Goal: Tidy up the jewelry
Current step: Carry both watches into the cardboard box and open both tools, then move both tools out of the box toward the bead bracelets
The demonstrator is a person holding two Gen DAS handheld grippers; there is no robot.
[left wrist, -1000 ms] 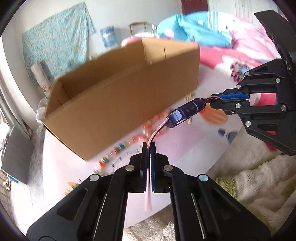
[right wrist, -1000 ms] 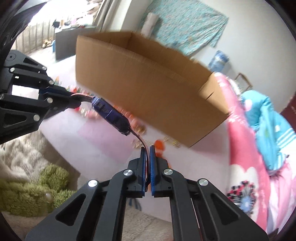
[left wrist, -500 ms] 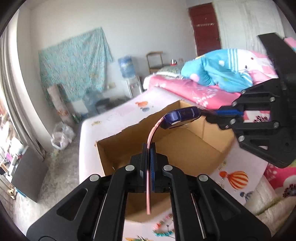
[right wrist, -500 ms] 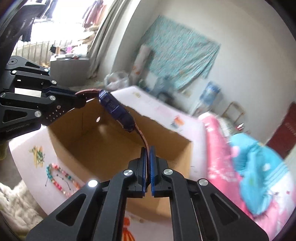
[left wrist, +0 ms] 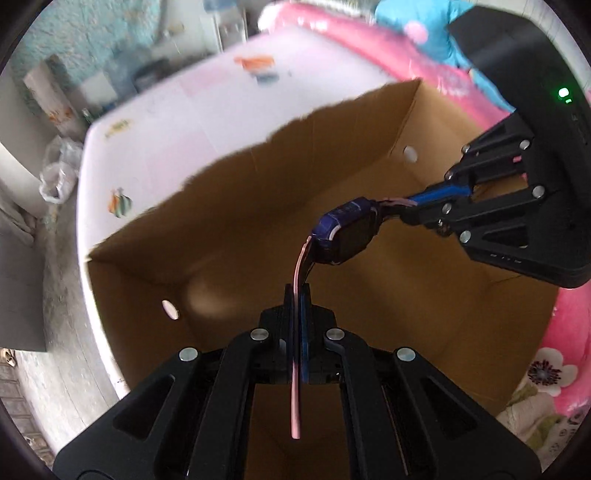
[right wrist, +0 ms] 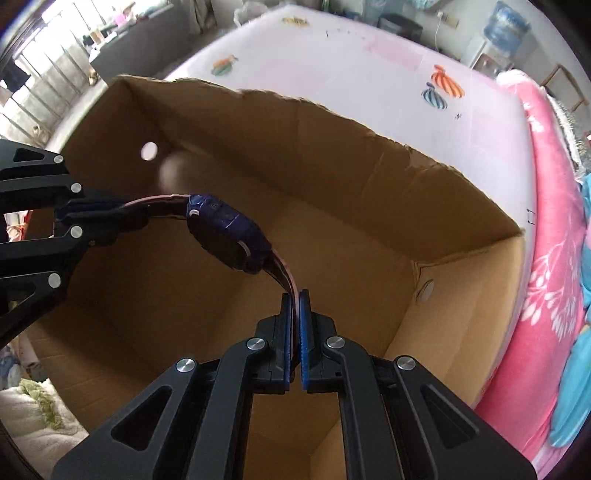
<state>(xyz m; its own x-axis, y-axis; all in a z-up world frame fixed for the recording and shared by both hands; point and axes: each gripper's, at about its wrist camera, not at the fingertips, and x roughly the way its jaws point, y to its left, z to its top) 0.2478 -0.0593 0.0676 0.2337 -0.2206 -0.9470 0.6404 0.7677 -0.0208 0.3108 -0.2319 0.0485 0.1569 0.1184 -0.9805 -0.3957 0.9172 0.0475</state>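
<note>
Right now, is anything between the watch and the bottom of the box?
Nothing visible. The watch hangs over the open cardboard box, held by its straps in the left gripper and right gripper. The box floor below looks bare.

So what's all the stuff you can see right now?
watch: one, dark blue body with pink strap, held up over the open box by both strap ends
box: one, brown cardboard, open top, standing on the mat; nothing shows inside it
mat: one, pale pink with balloon pictures, under the box
blanket: one, pink with flowers, beside the mat
water jug: one, blue, far by the wall
left gripper: one, black, shut on one strap end
right gripper: one, black, shut on the other strap end
</note>
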